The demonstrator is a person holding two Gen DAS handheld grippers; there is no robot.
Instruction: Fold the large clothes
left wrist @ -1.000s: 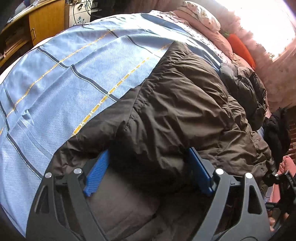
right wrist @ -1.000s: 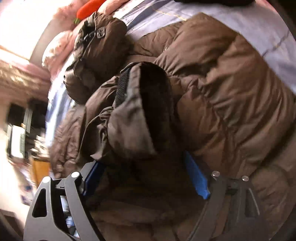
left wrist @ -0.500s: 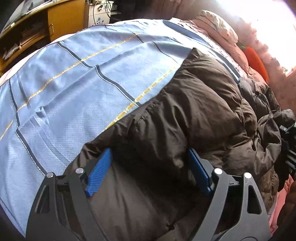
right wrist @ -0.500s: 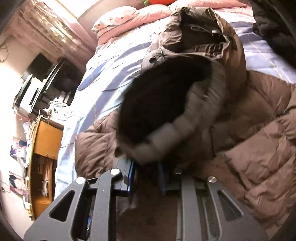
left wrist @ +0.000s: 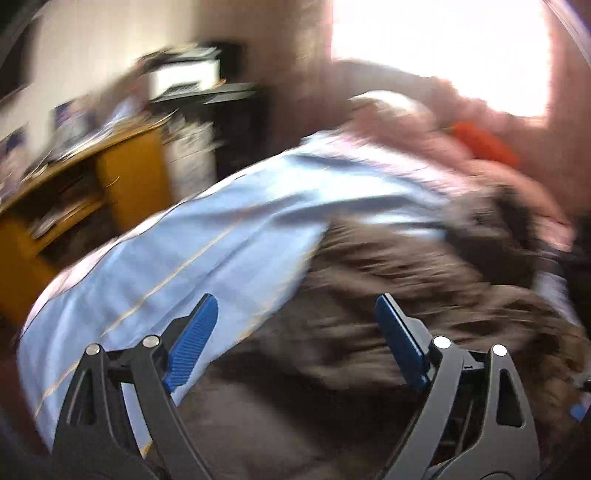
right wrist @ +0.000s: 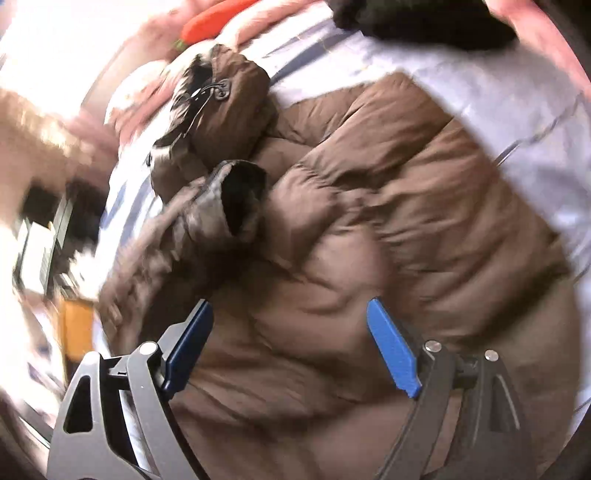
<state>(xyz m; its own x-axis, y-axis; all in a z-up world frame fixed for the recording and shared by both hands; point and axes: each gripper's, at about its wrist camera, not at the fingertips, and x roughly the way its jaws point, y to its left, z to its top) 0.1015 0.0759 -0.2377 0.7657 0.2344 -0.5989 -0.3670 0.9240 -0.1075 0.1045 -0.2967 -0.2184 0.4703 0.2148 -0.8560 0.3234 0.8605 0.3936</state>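
Note:
A brown puffer jacket [right wrist: 406, 184] lies spread on the bed's blue striped sheet [left wrist: 221, 236], hood [right wrist: 221, 96] toward the pillows. One sleeve, its dark cuff [right wrist: 240, 199] gaping, rests folded across the body. My right gripper [right wrist: 290, 304] hovers above the jacket's lower part. Its jaws are opening wide and nothing sits between the pads. In the blurred left wrist view, my left gripper [left wrist: 295, 301] hangs over the jacket [left wrist: 388, 266] where it meets the sheet. Its jaws are also opening, with nothing between them.
A wooden desk [left wrist: 122, 173] with clutter and a white printer [left wrist: 184, 75] stands past the bed's left side. Pink pillows [left wrist: 406, 114] and an orange cushion [right wrist: 218, 18] lie at the head. A black garment [right wrist: 424, 18] sits on the bed's far side.
The right gripper has let go of the sleeve, which now lies across the jacket, and its jaws have spread. The left gripper has lifted off the jacket and tipped up toward the room.

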